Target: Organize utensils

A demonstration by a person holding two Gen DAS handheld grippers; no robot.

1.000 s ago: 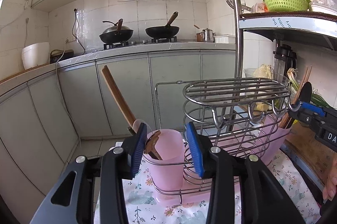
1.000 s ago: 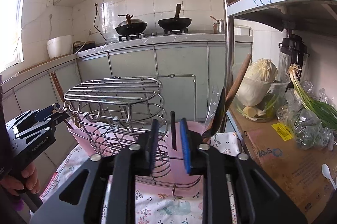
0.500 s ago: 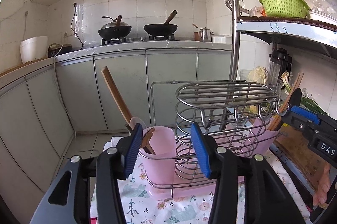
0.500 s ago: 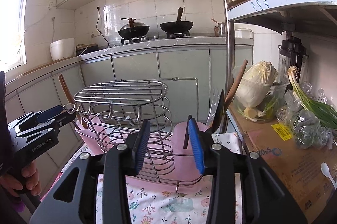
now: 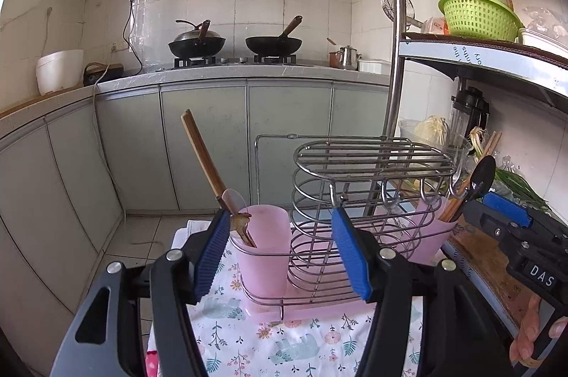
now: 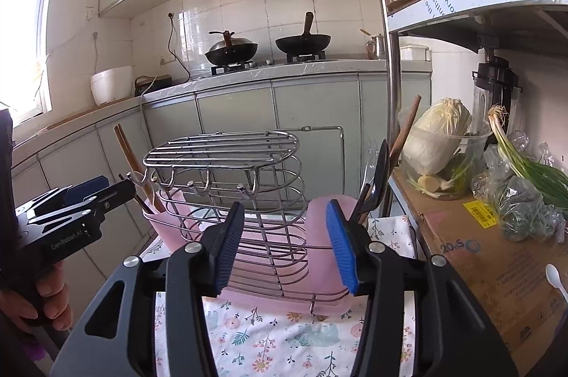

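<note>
Utensils stood in the pink cups [image 5: 264, 245] at both ends of the wire rack [image 5: 358, 217]; your left gripper [image 5: 280, 252] and right gripper [image 6: 284, 245] were opening, fingers apart and empty. Withdraw straight, clear of the handles.

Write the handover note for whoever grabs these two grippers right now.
Left gripper: jaws opening, nothing between the pads.
Right gripper: jaws opening, also empty.
Wire rack sits on the floral cloth, a pink cup at each end.
Done: chopsticks and a clear spoon stand in the left cup; dark ladle and wooden handle in the right cup.
Left: a white spoon lies loose on the cardboard box, possibly next.
</note>
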